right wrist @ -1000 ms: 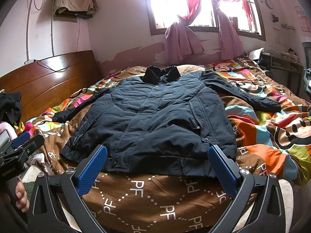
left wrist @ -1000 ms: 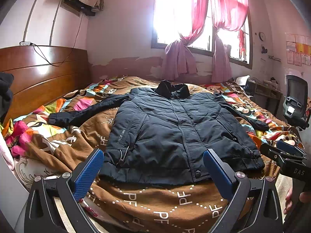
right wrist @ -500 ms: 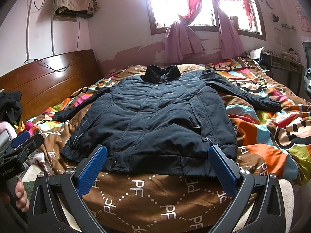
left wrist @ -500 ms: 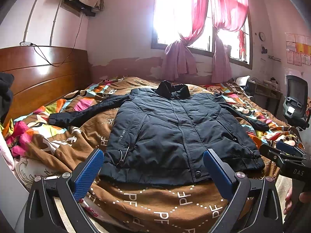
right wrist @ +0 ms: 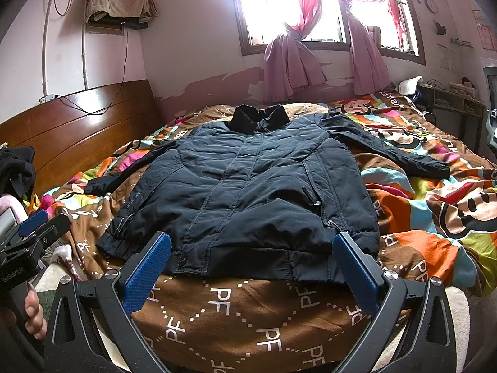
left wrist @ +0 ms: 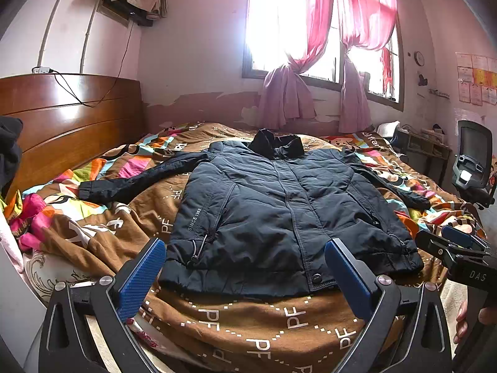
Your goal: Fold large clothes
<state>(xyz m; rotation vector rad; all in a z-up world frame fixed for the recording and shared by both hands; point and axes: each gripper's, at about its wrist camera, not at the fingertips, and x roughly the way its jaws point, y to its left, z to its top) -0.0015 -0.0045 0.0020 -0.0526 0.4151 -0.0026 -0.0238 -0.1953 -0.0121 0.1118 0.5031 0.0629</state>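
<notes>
Nothing has shifted in the last second: I keep the left hand-held gripper [left wrist: 245,267] and right hand-held gripper [right wrist: 253,262] wide open, empty, near the hem of the jacket [left wrist: 279,214] lying flat, unfolded on the bed [left wrist: 248,320].

One dark jacket [left wrist: 279,217] lies on one bed cover [left wrist: 248,326], with two sleeves spread; two grippers, left gripper [left wrist: 245,276] and right gripper [right wrist: 251,267], two pink curtains [left wrist: 289,93], one wooden headboard [left wrist: 62,124], one office chair [left wrist: 473,161]
</notes>
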